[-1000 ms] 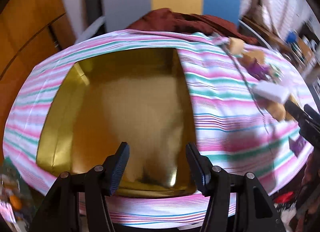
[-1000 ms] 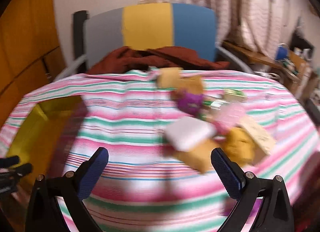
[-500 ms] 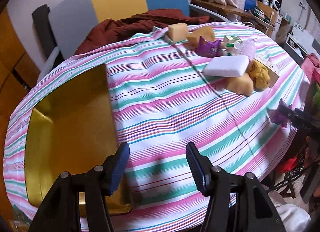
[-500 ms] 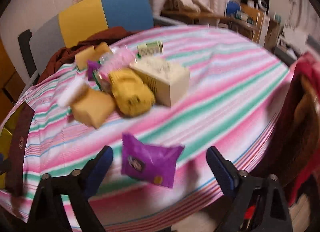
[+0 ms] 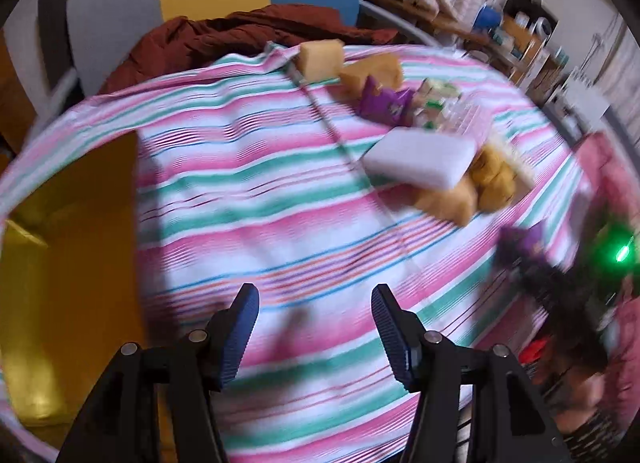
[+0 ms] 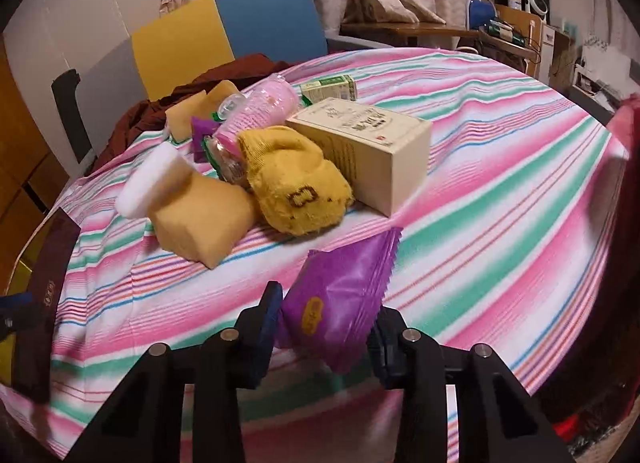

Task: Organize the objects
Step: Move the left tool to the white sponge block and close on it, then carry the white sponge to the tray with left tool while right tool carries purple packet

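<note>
Your table (image 6: 500, 167) wears a cloth striped in pink, green and white, and behind it stands a chair (image 6: 240, 27) with grey, yellow and blue back panels and a dark red garment (image 5: 248, 35) heaped on its seat. At the table's left edge sits a yellow tray (image 5: 68, 263) with glossy walls; what shows of its floor is bare, though its near and left parts are cut off by the frame.

Your left hand-held gripper (image 5: 314, 321) hangs released over the stripes, jaws apart, nothing between them. Your right hand-held gripper (image 6: 326, 329) is clenched on a purple snack packet (image 6: 340, 299), a crinkly foil pouch with a serrated end, held at the table's near edge.

Beyond it lies the pile: a tan sponge block (image 6: 204, 219), a white foam pad (image 6: 154, 181) leaning on it, a frayed yellow knit sock (image 6: 296, 183), a cream cardboard box (image 6: 368, 147), a pink-filled clear bottle (image 6: 256, 111), and a small green carton (image 6: 330, 88). A second purple packet (image 5: 384, 103) is mostly hidden behind these. The left wrist view is motion-blurred, so details there are soft. A dark brown strip (image 6: 44, 303) crosses the left side of the right wrist view; you cannot tell what it is.
</note>
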Available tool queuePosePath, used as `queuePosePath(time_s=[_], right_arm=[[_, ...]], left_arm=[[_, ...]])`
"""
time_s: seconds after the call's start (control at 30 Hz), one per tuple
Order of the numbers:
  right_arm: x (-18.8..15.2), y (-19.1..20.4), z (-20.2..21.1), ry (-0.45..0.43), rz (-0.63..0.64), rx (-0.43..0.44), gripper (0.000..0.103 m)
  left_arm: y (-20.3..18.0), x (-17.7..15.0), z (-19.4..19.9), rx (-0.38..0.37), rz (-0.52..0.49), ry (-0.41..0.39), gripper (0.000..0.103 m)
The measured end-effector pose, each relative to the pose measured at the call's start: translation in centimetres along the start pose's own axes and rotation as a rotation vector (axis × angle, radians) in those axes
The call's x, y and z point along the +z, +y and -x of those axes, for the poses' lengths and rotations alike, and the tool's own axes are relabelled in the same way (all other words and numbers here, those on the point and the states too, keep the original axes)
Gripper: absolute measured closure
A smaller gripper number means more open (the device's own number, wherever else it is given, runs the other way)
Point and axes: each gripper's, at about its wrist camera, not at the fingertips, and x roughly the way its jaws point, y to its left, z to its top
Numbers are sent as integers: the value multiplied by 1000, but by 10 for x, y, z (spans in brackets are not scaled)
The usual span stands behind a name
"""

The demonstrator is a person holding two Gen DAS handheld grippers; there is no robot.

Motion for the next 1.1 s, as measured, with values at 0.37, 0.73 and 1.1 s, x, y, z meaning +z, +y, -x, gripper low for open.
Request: queuePosePath(time_s=[0.37,0.73,1.1], right_arm=[[-4,3,-4,-26,17,8,64],[-3,-1,-4,-29,3,30,64],[-4,-1,-4,-31,9,26,64]], left_arm=[[-31,81,-42,-270,153,1,19],[-58,113,-102,-258,219,125,19],[-40,86,-109,-295,171,129,29]])
